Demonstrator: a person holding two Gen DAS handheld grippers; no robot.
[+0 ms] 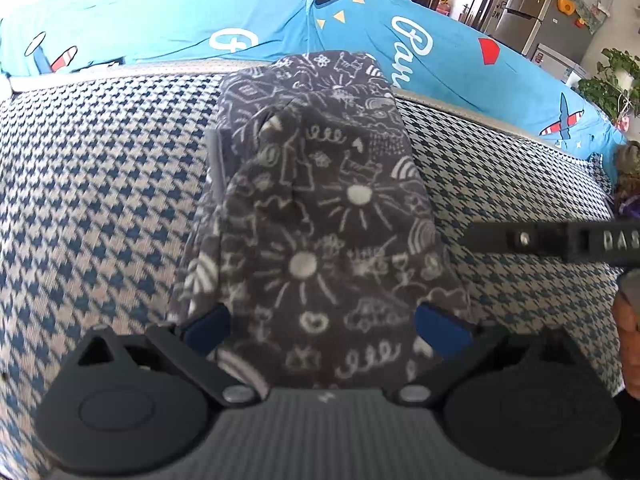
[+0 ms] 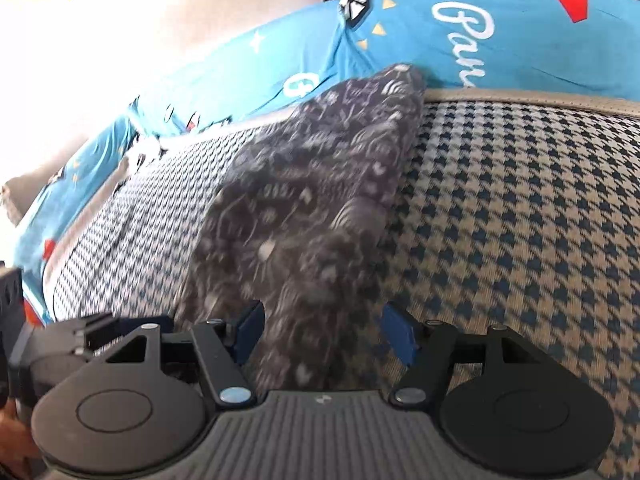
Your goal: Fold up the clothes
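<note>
A grey garment (image 1: 320, 208) printed with white doodles lies folded in a long strip on the houndstooth cover (image 1: 100, 200), its far end against the blue bedding. My left gripper (image 1: 324, 330) is open just above the strip's near end, its blue pads (image 1: 208, 328) wide apart near the two side edges. In the right wrist view the same garment (image 2: 320, 184) is blurred and runs away to the upper right. My right gripper (image 2: 325, 336) is open over its near end; the left pad is beside the cloth and the right pad (image 2: 400, 340) is off it, over the cover.
Blue printed bedding (image 1: 440, 52) is bunched along the far edge of the cover. The right gripper's black finger (image 1: 560, 240) reaches in from the right in the left wrist view, with a hand (image 1: 628, 340) below it. A fridge (image 1: 532, 12) and a plant (image 1: 612, 84) stand behind.
</note>
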